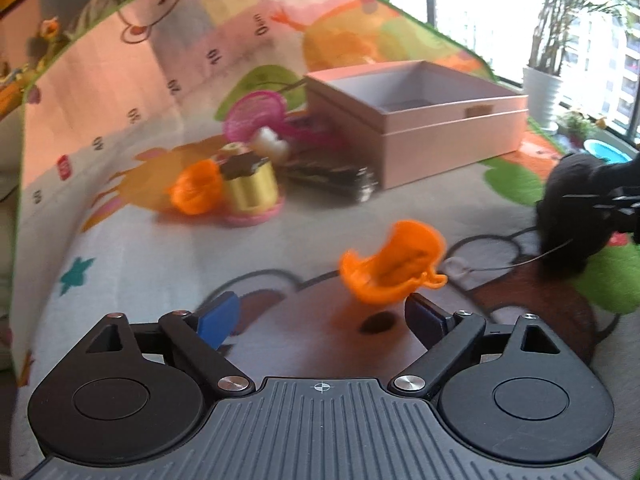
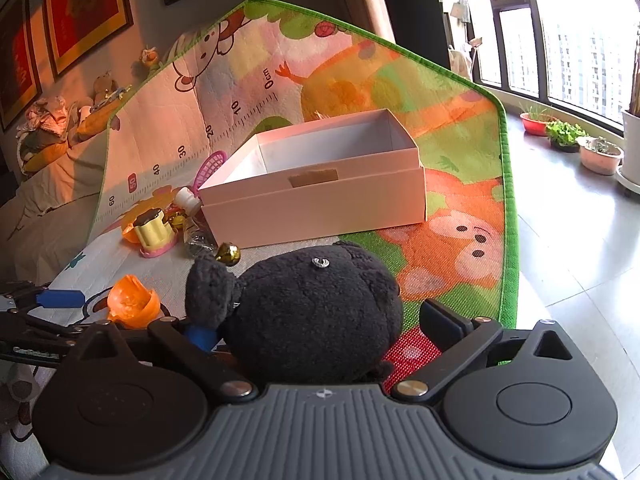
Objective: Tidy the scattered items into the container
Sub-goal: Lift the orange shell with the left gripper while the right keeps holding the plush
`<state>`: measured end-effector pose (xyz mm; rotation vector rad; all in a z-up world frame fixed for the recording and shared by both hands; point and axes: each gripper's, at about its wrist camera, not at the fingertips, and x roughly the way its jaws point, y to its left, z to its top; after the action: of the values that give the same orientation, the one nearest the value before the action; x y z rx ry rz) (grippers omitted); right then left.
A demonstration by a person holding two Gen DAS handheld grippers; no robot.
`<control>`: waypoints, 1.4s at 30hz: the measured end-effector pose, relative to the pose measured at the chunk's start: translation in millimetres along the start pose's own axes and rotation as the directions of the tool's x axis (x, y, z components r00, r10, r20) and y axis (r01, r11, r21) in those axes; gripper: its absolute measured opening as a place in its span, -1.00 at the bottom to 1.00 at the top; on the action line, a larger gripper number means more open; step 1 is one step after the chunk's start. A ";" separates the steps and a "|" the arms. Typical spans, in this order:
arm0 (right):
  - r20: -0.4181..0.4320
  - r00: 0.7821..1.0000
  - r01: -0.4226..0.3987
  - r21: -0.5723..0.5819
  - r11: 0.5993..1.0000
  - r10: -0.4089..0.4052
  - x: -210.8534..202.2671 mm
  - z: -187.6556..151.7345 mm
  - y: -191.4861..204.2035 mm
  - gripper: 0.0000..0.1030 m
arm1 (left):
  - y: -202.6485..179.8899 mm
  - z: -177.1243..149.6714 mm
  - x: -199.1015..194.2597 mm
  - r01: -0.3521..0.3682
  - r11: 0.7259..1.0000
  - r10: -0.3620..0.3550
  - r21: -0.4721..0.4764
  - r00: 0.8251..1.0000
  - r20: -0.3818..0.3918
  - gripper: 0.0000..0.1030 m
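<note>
Play mat: the toys and the box are carried on it; its far corner is seen curling up by the window.
Container: a pink open box is set toward the mat's far edge; its inside is seen bare in both views.
Black plush: it is placed between the fingers of the right claw, which is spread wide; contact is seen only at the blue pad, so no grip is judged made.
Orange shell: it is seen just ahead of the left claw, whose fingers are wide apart and hold nothing.
Risk, plush: soft pile may be pinched off-centre, so the plush may slip out.
Risk, shell: it is blurred and looks tilted; a nudge from a fingertip may roll it aside.
View difference: the toy pile beside the box is shown openly from the left wrist; the box interior is shown better from the right wrist.
</note>
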<state>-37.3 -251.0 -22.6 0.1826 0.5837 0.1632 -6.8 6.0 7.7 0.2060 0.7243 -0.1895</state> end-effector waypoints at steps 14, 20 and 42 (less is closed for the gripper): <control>-0.003 1.000 -0.002 0.004 1.000 0.002 1.1 -0.1 -0.9 0.96 | -14.9 4.3 -4.4 0.162 0.987 -0.162 0.012 0.986 0.043 0.87; -0.001 1.000 -0.002 0.007 1.000 0.002 0.7 -0.2 -0.3 0.96 | -16.6 10.9 2.8 0.157 0.985 -0.155 -0.066 0.987 0.034 0.87; -0.019 1.000 -0.008 0.005 1.000 0.008 2.0 0.8 -0.1 1.00 | -20.7 8.5 7.4 0.133 0.989 -0.131 -0.065 0.991 0.029 0.25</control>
<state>-35.2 -250.7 -23.1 0.1884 0.6029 0.1711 -1.0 -16.8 6.4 0.0918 0.7189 -0.2933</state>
